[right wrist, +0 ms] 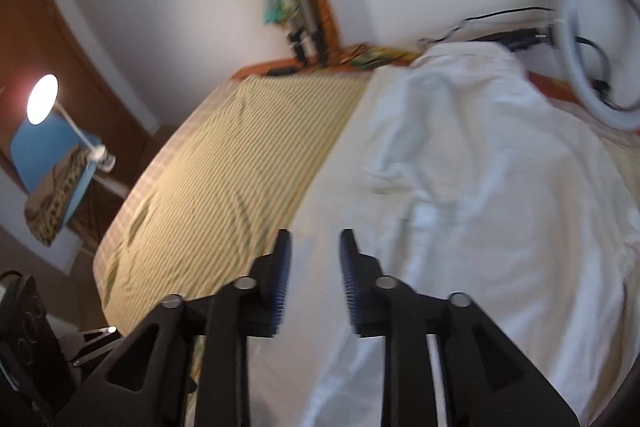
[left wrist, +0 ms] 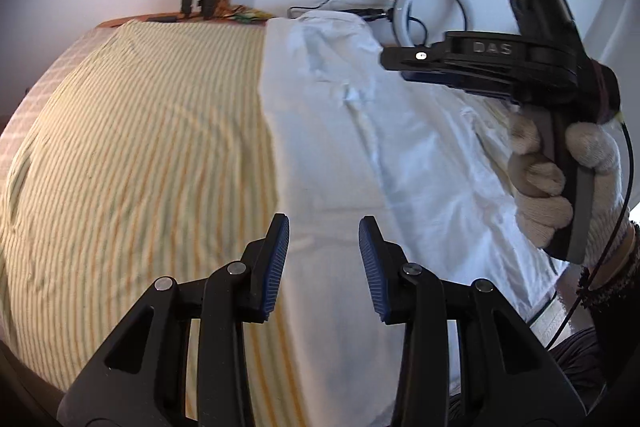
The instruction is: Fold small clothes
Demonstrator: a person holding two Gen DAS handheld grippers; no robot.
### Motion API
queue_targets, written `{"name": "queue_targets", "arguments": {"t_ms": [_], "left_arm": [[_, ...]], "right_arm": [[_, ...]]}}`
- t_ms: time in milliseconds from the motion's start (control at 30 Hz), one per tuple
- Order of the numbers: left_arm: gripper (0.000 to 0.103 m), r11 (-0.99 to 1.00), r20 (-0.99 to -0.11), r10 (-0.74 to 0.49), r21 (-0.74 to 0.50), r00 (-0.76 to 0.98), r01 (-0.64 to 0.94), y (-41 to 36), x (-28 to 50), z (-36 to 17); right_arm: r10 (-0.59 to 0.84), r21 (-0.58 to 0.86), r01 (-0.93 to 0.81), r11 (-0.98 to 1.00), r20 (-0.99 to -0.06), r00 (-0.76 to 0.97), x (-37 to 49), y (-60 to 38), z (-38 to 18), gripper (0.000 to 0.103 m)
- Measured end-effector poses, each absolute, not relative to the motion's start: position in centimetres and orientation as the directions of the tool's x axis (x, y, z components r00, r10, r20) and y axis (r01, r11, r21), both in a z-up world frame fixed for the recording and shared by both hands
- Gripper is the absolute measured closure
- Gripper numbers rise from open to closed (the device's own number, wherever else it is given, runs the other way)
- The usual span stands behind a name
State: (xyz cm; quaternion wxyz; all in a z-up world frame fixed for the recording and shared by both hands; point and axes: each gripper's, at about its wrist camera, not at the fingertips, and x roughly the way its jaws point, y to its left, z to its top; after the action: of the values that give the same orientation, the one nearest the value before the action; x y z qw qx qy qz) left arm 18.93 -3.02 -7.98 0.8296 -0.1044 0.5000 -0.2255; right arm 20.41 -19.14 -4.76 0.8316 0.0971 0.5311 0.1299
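White shirt lies on the striped bed; from the left wrist, the left gripper hangs over its edge, jaws apart, empty. From the right wrist, the right gripper is likewise parted and empty above the shirt; a one-layer pinch could skew the fold.

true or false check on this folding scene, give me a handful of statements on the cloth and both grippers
1. The white garment lies on a striped bedsheet. True.
2. The left gripper grips the garment. False: its jaws are apart with nothing between them.
3. The right gripper is empty. True.
4. A ring light leans against the wall. True.
5. The hand holding the right gripper is bare. False: it wears a knit glove.
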Motion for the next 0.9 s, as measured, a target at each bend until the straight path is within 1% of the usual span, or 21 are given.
{"name": "queue_targets", "arguments": {"t_ms": [67,200,267,367,433,467,667,900], "left_arm": [[0.065,0.863,-0.767,-0.501,-0.406,0.401,0.301,-4.1,18.3,-7.3],[0.065,0.848,-0.759,-0.512,-0.373,0.402,0.377,-7.1,17.3,-6.3],[0.065,0.833,-0.754,-0.533,-0.388,0.383,0.395,-8.1,16.9,-6.1],[0.065,0.810,-0.746,-0.565,-0.420,0.353,0.409,-9.9,16.6,-6.0],[0.065,0.798,-0.741,-0.581,-0.434,0.337,0.419,-11.1,16.4,-6.0],[0.065,0.793,-0.740,-0.586,-0.439,0.329,0.423,-11.6,16.3,-5.9],[0.065,0.778,-0.751,-0.590,-0.430,0.297,0.459,-14.5,15.9,-6.2],[0.065,0.778,-0.761,-0.587,-0.437,0.275,0.451,-15.6,16.8,-7.6]], "right_arm": [[0.286,0.284,-0.070,0.956,-0.855,0.432,18.5,-20.9,-3.6,0.066],[0.215,0.254,0.017,0.967,-0.849,0.483,14.9,-24.7,-2.2,0.066],[0.181,0.243,0.060,0.968,-0.846,0.501,13.3,-27.0,-1.5,0.066],[0.149,0.213,0.074,0.974,-0.855,0.496,11.4,-29.9,-0.8,0.064],[0.120,0.188,0.090,0.978,-0.860,0.495,10.4,-31.8,-0.3,0.049],[0.095,0.174,0.112,0.978,-0.859,0.503,9.7,-33.0,0.0,0.048],[0.041,0.171,0.217,0.961,-0.865,0.500,6.3,-39.8,0.4,0.048],[-0.023,0.174,0.412,0.895,-0.902,0.430,3.7,-48.4,-3.0,0.048]]}}
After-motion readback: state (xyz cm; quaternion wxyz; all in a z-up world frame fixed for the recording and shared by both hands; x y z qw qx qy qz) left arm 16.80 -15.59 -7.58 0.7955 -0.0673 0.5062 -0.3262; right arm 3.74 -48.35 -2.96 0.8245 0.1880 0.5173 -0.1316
